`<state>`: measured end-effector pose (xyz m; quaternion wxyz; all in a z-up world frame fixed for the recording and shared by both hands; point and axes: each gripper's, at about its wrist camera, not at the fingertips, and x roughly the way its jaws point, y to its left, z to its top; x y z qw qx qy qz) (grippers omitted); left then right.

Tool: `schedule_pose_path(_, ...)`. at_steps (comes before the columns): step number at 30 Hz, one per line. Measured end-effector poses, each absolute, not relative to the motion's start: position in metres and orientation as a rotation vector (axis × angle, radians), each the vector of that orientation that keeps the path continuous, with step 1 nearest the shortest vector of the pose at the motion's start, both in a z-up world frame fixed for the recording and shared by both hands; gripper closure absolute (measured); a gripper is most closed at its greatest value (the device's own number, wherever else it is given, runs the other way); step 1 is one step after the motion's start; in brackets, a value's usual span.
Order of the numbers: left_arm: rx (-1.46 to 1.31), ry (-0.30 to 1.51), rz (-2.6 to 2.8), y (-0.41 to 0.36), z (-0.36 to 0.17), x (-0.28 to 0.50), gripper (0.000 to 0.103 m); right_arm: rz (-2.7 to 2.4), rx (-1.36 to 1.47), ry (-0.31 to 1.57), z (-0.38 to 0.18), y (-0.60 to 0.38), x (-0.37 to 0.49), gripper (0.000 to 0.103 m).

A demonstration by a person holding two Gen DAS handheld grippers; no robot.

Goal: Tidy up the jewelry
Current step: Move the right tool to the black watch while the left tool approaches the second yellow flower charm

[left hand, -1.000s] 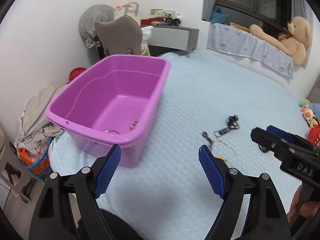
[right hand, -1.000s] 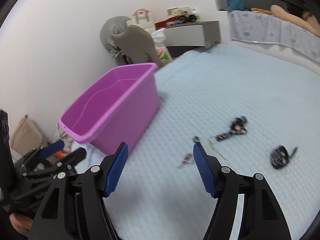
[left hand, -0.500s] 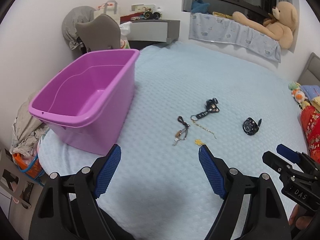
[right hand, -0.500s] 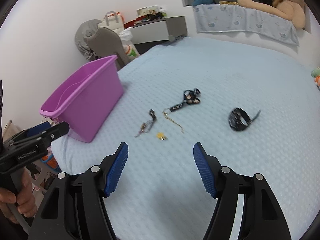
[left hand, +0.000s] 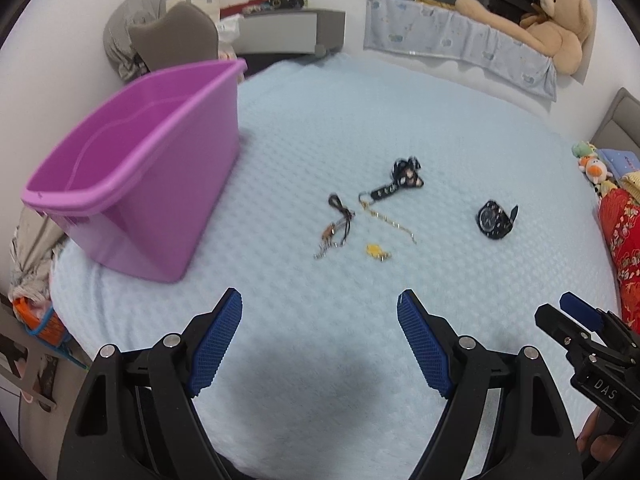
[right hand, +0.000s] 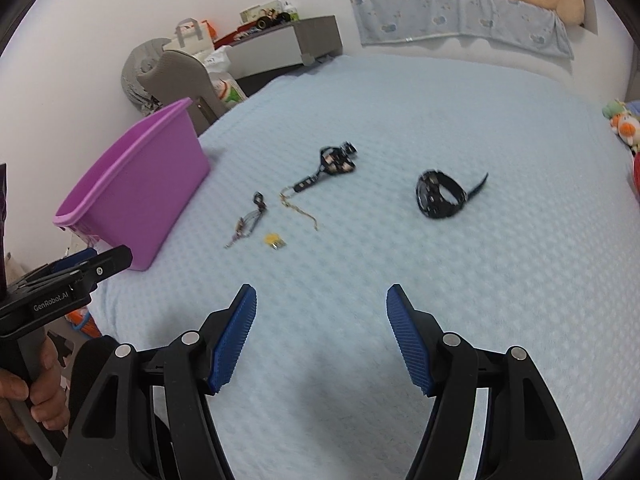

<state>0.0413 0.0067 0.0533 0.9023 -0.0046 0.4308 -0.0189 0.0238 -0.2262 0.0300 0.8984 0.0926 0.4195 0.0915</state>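
The jewelry lay loose on the pale blue bed, all of it to the right of the purple bin. Nearest the bin was a dark cord necklace with a small metal pendant end, well short of the bin's wall. Just right of that sat a black keychain with a thin gold chain trailing from its ring toward you. A small yellow charm lay just beside the chain's near end, apart from the necklace. Farther from the bin than the rest, a black watch rested on its side with its strap curled.

The bin stood upright at the bed's left edge; its inside was hidden from both wrist views.

Your left gripper hung over bare bedspread on the near side of the jewelry, its blue pads spread wide with nothing between them. Your right gripper hovered likewise, pads parted a little less widely, holding nothing and touching none of the pieces. In the right wrist view your left hand showed wrapped round its handle, below the bin.

Beyond the bin were a grey chair and a grey shelf, and far across the bed from it a teddy bear lay on the window ledge.
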Motion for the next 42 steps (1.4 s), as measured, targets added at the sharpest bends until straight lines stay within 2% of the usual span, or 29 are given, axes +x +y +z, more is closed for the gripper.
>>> schedule_pose_path(16,-0.042,0.939,-0.027,0.005,-0.014,0.091,0.024,0.104,0.247,0.937,-0.029,-0.270,0.057,0.038)
schedule_pose_path(25,-0.031,0.947,-0.023,0.004,-0.041,0.136,0.022,0.053,0.258,0.962,-0.048,-0.285,0.101,0.035)
schedule_pose_path(42,-0.025,0.972,-0.020,0.007,-0.068,0.187,0.022,-0.009,0.260,0.962,-0.071,-0.299,0.153,0.034)
